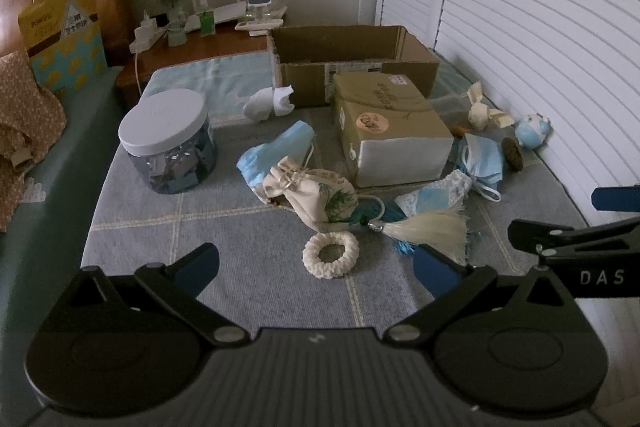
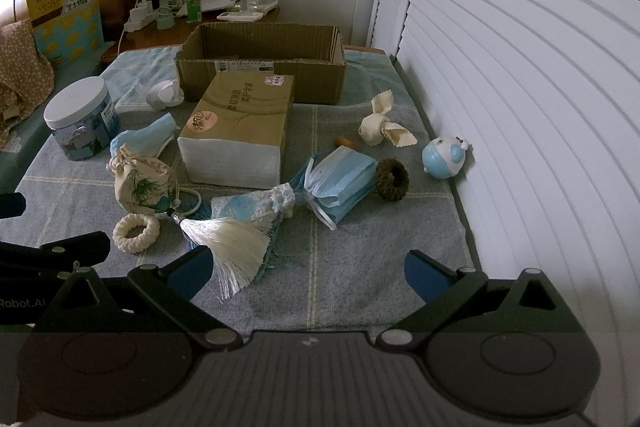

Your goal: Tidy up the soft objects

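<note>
Both grippers are just hanging over the near edge of the grey checked blanket (image 2: 360, 251) right now, neither one holding anything. My left gripper (image 1: 316, 273) has its fingers spread wide, and the cream scrunchie (image 1: 331, 256) lies on the blanket in the gap between them, not touched by either pad. The right-hand blue fingertip (image 1: 434, 273) sits just beside the white tassel (image 1: 432, 233), can't tell if it's brushing the strands or not.

My right gripper (image 2: 308, 273) is spread just as wide. Its left fingertip (image 2: 190, 273) is right up against the tassel, which fans out across that side in the right wrist view; looks like touching, but nothing is pinched.

The soft stuff is scattered in the middle: the bamboo-print drawstring pouch (image 2: 140, 185) beside the scrunchie, a blue patterned sachet (image 2: 252, 205) behind the tassel, a bundle of blue face masks (image 2: 344, 183) with a dark scrunchie (image 2: 393, 180) touching it, a cream knotted cloth (image 2: 380, 127), and a little blue-and-white plush (image 2: 442, 157) against the louvred door (image 2: 520, 107). A tissue pack (image 2: 240, 127) sits in front of the open cardboard box (image 2: 260, 63), lidded jar (image 2: 80, 119) off to the left.
</note>
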`<state>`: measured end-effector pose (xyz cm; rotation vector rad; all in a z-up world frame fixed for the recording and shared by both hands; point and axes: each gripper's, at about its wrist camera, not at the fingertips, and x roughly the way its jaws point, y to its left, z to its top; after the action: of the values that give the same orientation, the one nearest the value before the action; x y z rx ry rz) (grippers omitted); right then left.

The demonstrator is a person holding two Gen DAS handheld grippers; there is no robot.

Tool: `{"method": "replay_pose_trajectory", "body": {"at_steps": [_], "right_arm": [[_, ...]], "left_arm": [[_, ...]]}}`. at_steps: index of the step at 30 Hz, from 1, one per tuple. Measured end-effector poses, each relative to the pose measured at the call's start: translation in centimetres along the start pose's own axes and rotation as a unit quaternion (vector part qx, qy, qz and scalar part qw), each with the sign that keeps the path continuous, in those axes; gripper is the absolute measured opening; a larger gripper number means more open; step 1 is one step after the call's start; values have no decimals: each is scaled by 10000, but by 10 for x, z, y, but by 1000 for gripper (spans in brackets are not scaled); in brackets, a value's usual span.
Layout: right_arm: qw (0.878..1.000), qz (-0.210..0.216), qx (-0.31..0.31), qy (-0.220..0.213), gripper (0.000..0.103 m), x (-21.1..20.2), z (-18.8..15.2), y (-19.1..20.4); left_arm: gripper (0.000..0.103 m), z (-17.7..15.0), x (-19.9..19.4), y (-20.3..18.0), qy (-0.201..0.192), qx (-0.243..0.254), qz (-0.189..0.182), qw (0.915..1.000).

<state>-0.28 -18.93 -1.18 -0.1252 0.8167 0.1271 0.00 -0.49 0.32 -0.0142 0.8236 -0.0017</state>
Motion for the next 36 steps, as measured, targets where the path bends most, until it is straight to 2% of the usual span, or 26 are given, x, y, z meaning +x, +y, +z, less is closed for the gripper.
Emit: {"method": "replay_pose_trajectory", "body": {"at_steps": [16,23,36], "right_arm": [[9999,26,-121,-103,103,1,-1,-1],[9993,117,-287,-195,103,4,-3,1],[9963,456,-626,-383,103,14,-8,1]], "left_arm": [[102,1,3,-2,-81,286,-82,9995],[102,-1,8,1,-246,485,-301,9981],[100,-15,38,5,-301,780,-582,9948]]}}
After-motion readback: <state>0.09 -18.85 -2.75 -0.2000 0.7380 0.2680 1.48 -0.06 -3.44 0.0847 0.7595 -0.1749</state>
